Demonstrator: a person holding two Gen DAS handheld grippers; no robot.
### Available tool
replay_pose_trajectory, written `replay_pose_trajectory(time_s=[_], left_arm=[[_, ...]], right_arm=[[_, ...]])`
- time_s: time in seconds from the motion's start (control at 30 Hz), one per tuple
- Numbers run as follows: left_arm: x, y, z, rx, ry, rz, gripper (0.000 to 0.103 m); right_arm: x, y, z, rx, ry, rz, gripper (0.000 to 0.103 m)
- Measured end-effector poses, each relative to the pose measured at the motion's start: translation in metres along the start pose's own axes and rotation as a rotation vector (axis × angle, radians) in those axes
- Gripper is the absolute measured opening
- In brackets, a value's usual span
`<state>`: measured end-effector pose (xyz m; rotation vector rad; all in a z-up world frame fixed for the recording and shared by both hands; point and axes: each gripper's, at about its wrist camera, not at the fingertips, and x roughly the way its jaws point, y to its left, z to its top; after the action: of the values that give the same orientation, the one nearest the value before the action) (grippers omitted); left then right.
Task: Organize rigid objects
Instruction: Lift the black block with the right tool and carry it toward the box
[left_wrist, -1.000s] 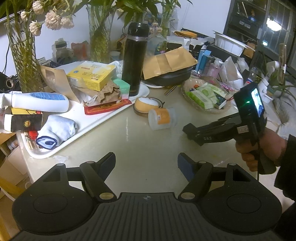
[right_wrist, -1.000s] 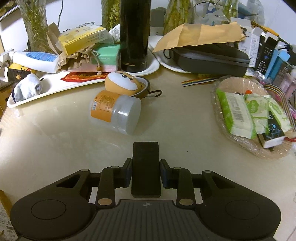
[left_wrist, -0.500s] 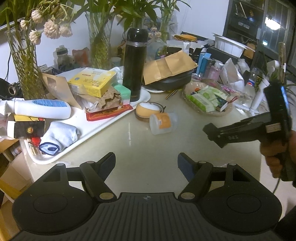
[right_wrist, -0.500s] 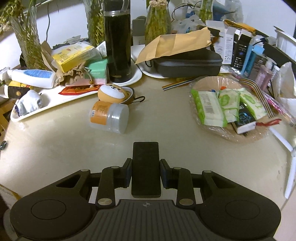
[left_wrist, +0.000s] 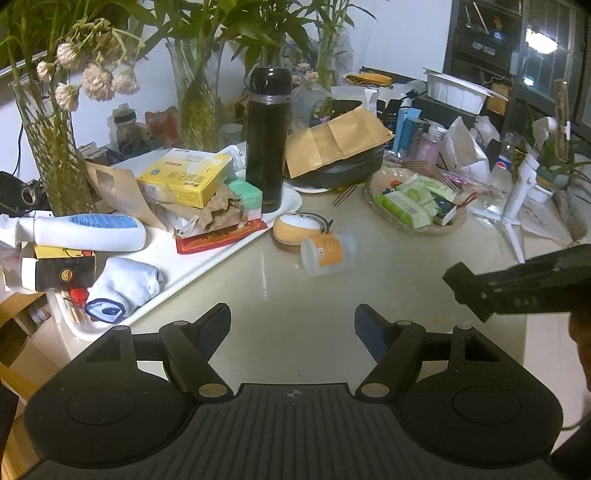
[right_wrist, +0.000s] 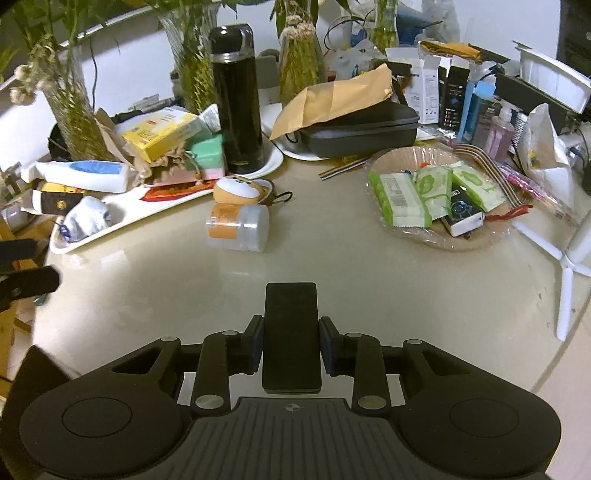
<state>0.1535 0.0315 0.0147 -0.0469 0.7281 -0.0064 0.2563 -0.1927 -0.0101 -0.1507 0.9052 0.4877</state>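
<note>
Cream table (right_wrist: 369, 295) is spreading under both tools. Right gripper (right_wrist: 291, 343) is clamping a flat black slab (right_wrist: 291, 332) squarely between its jaws, long axis pointing straight ahead past the fingertips. Left gripper (left_wrist: 291, 325) is hanging wide open, gripping nothing. Orange-labelled jar (right_wrist: 236, 228) is lying sideways well ahead.
</note>
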Motion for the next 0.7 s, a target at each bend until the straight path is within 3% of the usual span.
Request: replay_pose_trajectory(time_s=[0.33,0.7], left_arm=[[0.007,-0.014,0.011,0.065,-0.012,-0.008,0.075],[0.034,-0.027,0.026,0.093,0.028,-0.002,0.082]], right_arm=[[-0.032,0.015,-0.019,0.029,-0.035,0.044,0.034],[-0.048,0.011,-0.034,0.092,-0.036,0.017,0.034]])
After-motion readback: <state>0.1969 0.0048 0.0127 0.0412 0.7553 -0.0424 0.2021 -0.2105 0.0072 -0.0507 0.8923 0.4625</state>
